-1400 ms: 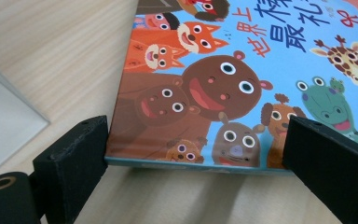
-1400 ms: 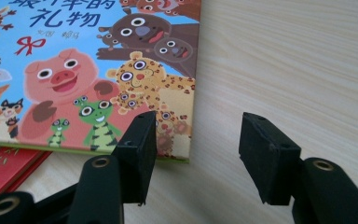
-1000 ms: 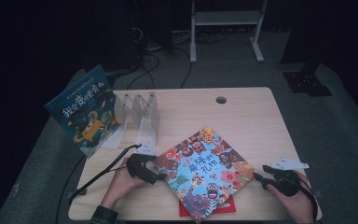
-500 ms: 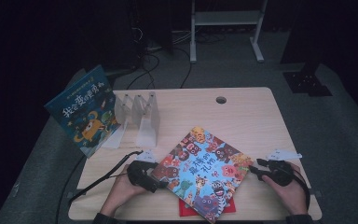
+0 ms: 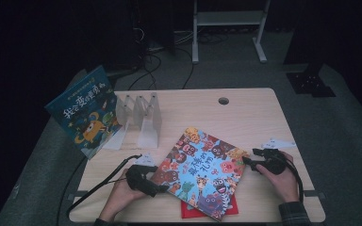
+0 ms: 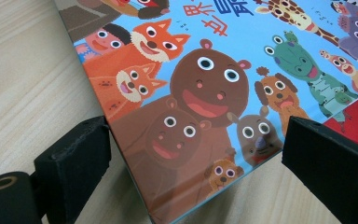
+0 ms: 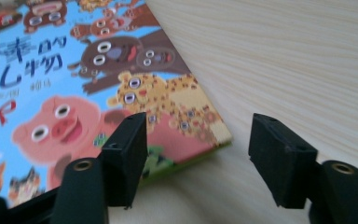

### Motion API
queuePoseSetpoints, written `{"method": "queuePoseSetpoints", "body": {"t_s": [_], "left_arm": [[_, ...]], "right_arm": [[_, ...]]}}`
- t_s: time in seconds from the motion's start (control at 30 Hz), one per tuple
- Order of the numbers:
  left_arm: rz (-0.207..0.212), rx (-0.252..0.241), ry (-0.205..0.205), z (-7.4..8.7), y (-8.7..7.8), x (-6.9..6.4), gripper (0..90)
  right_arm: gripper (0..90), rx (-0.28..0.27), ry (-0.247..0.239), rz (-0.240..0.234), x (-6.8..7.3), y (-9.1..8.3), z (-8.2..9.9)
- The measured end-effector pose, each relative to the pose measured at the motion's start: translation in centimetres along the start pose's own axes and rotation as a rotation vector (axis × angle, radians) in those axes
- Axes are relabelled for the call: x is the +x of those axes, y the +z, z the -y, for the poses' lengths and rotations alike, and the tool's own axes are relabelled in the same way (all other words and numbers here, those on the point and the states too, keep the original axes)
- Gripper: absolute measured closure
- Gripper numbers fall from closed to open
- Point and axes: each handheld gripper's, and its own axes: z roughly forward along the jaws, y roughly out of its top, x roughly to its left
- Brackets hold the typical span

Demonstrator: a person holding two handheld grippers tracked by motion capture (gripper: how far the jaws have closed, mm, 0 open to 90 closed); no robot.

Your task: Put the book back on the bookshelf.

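The animal book [image 5: 200, 175] lies skewed on the tabletop [image 5: 245, 117] near the front edge, one corner pointing at the person, and it covers most of a red book [image 5: 192, 210] beneath. Each side corner has a hand-held gripper at it, which reads as a two-handed lift or turn in the making: a wide, floppy cover goes up more evenly from two opposite corners than from one.

The left hand-held gripper [image 5: 162, 189] has its jaws spread on either side of the book's left corner, seen close in the left gripper view [image 6: 186, 154]; the pads stand clear of the cover, so nothing is pinched yet. The right hand-held gripper [image 7: 198, 156] has just been opening, and its jaws now stand wide at the right corner [image 7: 186, 126], one jaw over the cover and the other over bare wood. No grip there either.

Room for the move? Plenty toward the back edge, where bare tabletop runs up to the cable hole [image 5: 223, 100]. The left side is tighter: the clear rack [image 5: 141, 120] stands near the back-left corner, with the blue book [image 5: 86, 113] propped at the left edge. A white paper [image 5: 278, 142] lies close behind the right hand. The front edge is near, so any slide that way risks overhang.
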Motion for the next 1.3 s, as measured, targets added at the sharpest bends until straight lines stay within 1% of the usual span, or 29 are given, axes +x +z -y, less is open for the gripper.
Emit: {"method": "queuePoseSetpoints", "body": {"t_s": [0.03, 0.1, 0.2, 0.37, 0.43, 0.47, 0.53, 0.6, 0.67, 0.7, 0.73, 0.77, 0.8, 0.83, 0.87, 0.9, 0.97, 1.0, 1.07, 1.1, 1.17, 1.2, 1.23, 1.3], "left_arm": [[0.0, -0.001, 0.0, 0.0, 0.0, 0.0, 7.2], [-0.001, -0.001, 0.0, 0.0, 0.0, 0.0, 7.2], [0.0, 0.0, 0.0, 0.0, 0.0, 0.0, 7.2], [-0.011, -0.002, -0.005, 0.2, -0.2, 0.0, 7.2], [-0.007, -0.009, -0.022, 0.6, -0.4, 0.2, 7.3], [-0.006, -0.007, -0.026, 0.8, -0.5, 0.2, 7.3], [-0.009, 0.002, -0.028, 1.2, -0.9, 0.2, 7.2], [-0.015, -0.007, -0.034, 1.6, -1.3, 0.1, 7.3], [-0.012, -0.015, -0.051, 2.1, -1.8, 0.2, 7.2], [-0.015, -0.02, -0.052, 2.4, -2.0, 0.2, 7.3], [-0.015, -0.02, -0.052, 2.4, -2.0, 0.2, 7.2], [-0.017, -0.033, -0.064, 2.9, -2.5, 0.3, 7.2], [-0.018, -0.04, -0.077, 3.2, -2.7, 0.3, 7.2], [-0.018, -0.04, -0.077, 3.2, -2.7, 0.3, 7.3], [-0.018, -0.048, -0.087, 3.6, -3.0, 0.4, 7.3], [-0.019, -0.05, -0.091, 3.8, -3.1, 0.5, 7.3], [-0.021, -0.047, -0.092, 4.0, -3.2, 0.5, 7.3], [-0.019, -0.045, -0.091, 4.0, -3.2, 0.5, 7.3], [-0.012, -0.047, -0.092, 3.8, -3.3, 0.8, 7.2], [-0.017, -0.051, -0.093, 3.6, -3.4, 1.0, 7.2], [-0.043, -0.052, -0.084, 3.1, -3.7, 1.3, 6.9], [-0.045, -0.056, -0.084, 3.0, -3.8, 1.5, 6.8], [-0.046, -0.065, -0.084, 2.8, -3.9, 1.8, 6.2], [-0.052, -0.071, -0.084, 2.3, -4.0, 2.3, 6.2]], "right_arm": [[30.8, 0.012, 0.003, -0.008, 0.0, 0.3, 0.0], [30.2, 0.006, 0.027, -0.048, -0.2, 0.8, -0.1], [29.7, 0.006, 0.04, -0.074, -0.2, 1.2, -0.1], [29.7, -0.005, 0.048, -0.075, 0.0, 1.2, 0.1], [29.8, -0.007, 0.051, -0.077, 0.3, 1.3, 0.2], [29.8, -0.009, 0.044, -0.078, 0.4, 1.3, 0.2], [29.8, -0.008, 0.042, -0.082, 0.8, 1.4, 0.1], [29.8, -0.007, 0.038, -0.085, 1.3, 1.5, 0.0], [29.7, -0.008, 0.026, -0.09, 1.8, 1.7, 0.0], [29.6, -0.002, 0.024, -0.094, 2.2, 1.7, -0.1], [29.6, -0.002, 0.024, -0.094, 2.2, 1.7, -0.1], [29.5, 0.001, 0.012, -0.099, 2.9, 1.9, -0.2], [29.5, 0.003, 0.011, -0.102, 3.1, 1.9, -0.2], [29.5, 0.003, 0.011, -0.102, 3.1, 1.9, -0.2], [29.5, 0.0, 0.006, -0.107, 3.7, 1.9, -0.1], [29.5, -0.003, 0.0, -0.109, 3.8, 1.9, 0.0], [29.5, -0.003, -0.004, -0.11, 4.1, 1.8, 0.1], [29.5, 0.001, 0.001, -0.109, 4.2, 1.7, 0.1], [29.7, -0.002, -0.005, -0.11, 4.2, 1.6, 0.2], [30.0, -0.001, -0.014, -0.109, 4.2, 1.6, 0.1], [34.4, 0.001, -0.03, -0.084, 4.4, 1.3, 0.1], [36.6, 0.0, -0.05, -0.054, 4.5, 0.9, 0.1], [37.6, -0.002, -0.062, -0.038, 4.6, 0.7, 0.0], [41.8, -0.02, -0.063, -0.03, 4.9, -0.1, 0.1]]}}
